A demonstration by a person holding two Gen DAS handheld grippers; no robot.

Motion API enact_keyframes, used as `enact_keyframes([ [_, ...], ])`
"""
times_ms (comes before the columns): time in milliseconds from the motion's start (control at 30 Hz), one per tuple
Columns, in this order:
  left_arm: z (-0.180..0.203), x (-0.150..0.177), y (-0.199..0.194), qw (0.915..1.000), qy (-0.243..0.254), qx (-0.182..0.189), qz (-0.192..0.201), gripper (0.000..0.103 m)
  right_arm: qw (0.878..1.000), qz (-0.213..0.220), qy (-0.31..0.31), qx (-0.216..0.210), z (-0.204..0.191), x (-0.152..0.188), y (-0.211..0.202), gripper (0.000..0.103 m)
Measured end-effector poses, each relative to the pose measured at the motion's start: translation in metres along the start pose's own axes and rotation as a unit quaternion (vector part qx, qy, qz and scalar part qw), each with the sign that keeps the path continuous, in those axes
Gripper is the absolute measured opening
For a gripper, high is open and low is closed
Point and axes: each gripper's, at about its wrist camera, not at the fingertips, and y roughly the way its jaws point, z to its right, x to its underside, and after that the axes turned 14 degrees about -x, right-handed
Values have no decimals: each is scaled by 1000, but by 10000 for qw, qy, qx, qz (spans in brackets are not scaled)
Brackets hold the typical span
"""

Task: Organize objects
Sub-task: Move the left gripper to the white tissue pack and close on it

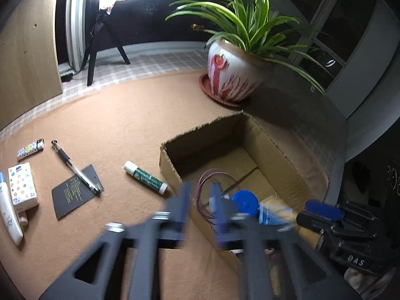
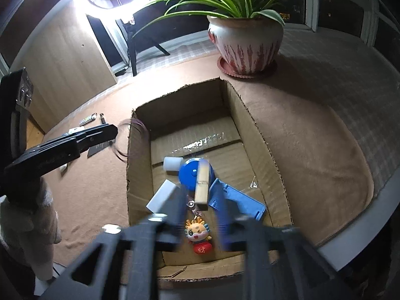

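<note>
From my left wrist view, the box (image 1: pixel 240 160) sits at centre right on the surface (image 1: pixel 125 120), with the potted plant (image 1: pixel 235 75) behind it. To its left lie the glue stick (image 1: pixel 145 178), then the pen (image 1: pixel 75 168) across a card (image 1: pixel 75 191), and the lighter (image 1: pixel 30 149) at far left.

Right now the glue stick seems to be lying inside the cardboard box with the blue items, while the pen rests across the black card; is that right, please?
Not quite: the glue stick lies outside the cardboard box, on the tan mat beside its left wall, as the left wrist view shows. The pen does rest across the black card.
</note>
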Motion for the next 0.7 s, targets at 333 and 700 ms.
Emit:
enact_keyframes([
  [333, -37, 8, -13, 9994, -173, -273, 85, 53, 9998, 36, -104, -165, -20, -6, 6, 55],
  [700, -140, 22, -15, 9928, -884, -772, -220, 53, 9990, -86, -121, -432, -43, -5, 19, 55],
])
